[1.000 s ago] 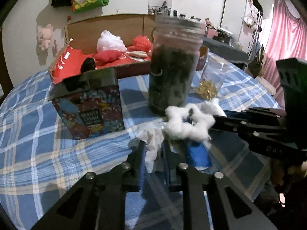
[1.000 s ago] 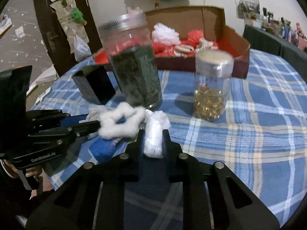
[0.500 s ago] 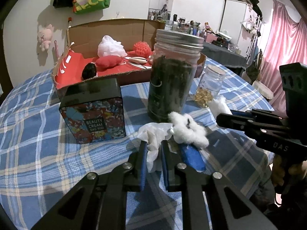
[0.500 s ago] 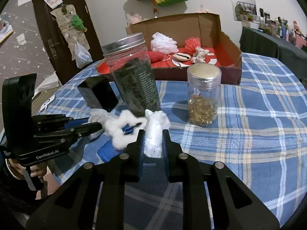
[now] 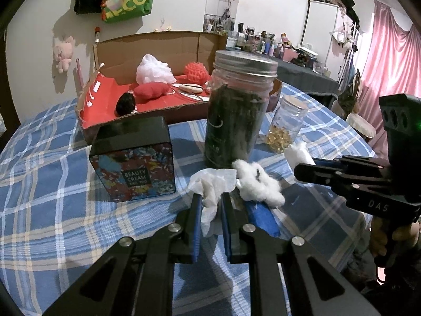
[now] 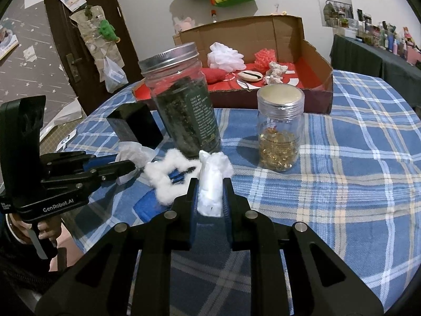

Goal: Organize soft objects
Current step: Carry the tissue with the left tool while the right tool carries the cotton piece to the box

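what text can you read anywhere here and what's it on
"BEAUTY CREAM" on the black tin; the line under it is too blurred.
"GenRobot.AI" on the left gripper.
"DAS" on the right gripper.
"MEC", "ECO" on the green bag, partly hidden.
Label on the tall jar: too small.

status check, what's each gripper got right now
Left gripper jaws shut on white tissue. Right gripper jaws shut on cotton wad. Loose cotton ring between them. Tall jar close ahead.

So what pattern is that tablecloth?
Blue plaid with white and cream stripes on the tablecloth, clearest in the right wrist view.
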### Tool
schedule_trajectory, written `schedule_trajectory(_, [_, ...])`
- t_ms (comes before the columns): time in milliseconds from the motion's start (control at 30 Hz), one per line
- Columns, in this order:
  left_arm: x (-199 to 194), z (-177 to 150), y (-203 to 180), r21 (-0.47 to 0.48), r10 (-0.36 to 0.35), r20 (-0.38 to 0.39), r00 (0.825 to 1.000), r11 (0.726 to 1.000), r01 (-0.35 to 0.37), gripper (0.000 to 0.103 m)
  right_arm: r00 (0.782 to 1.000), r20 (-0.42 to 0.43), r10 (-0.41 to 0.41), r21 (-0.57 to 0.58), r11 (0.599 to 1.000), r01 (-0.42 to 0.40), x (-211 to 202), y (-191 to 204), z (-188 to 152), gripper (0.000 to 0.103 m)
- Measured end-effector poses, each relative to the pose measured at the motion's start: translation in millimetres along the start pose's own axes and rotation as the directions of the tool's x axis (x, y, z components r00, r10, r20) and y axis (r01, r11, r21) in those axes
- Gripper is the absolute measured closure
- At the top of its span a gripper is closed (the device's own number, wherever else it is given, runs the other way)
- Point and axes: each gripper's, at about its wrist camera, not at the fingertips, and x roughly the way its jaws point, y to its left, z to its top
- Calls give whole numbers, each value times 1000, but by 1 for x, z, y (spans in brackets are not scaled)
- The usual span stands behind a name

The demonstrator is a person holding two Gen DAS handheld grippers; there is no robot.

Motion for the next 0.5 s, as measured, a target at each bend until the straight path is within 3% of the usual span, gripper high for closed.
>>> schedule_trajectory(500, [-12, -9, 35, -82, 30, -16, 999, 996, -31, 89, 1000, -16, -17, 46, 999, 18, -4, -19, -3, 87])
